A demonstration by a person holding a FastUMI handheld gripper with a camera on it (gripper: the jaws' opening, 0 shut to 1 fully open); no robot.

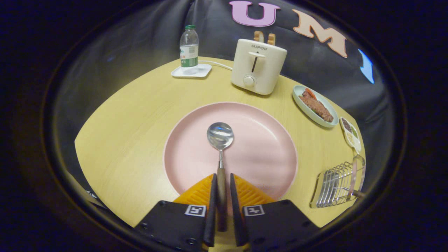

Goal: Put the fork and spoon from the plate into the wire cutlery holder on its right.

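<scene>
A metal spoon [220,135] with a dark wooden handle lies over the middle of the pink plate [266,147], its bowl pointing away from me. My gripper [222,182] is shut on the spoon's handle, which runs back between the two fingers. To the right of the plate, on the table, the wire cutlery holder [336,185] lies with a brown handle end [358,193] sticking out of its right side; what that handle belongs to is hidden by the wires.
Beyond the plate stands a cream toaster [257,66] with bread in it. A water bottle [189,47] stands on a white tray [191,71] at the back left. A dish of food [315,105] and a small sauce dish [351,134] sit at the right.
</scene>
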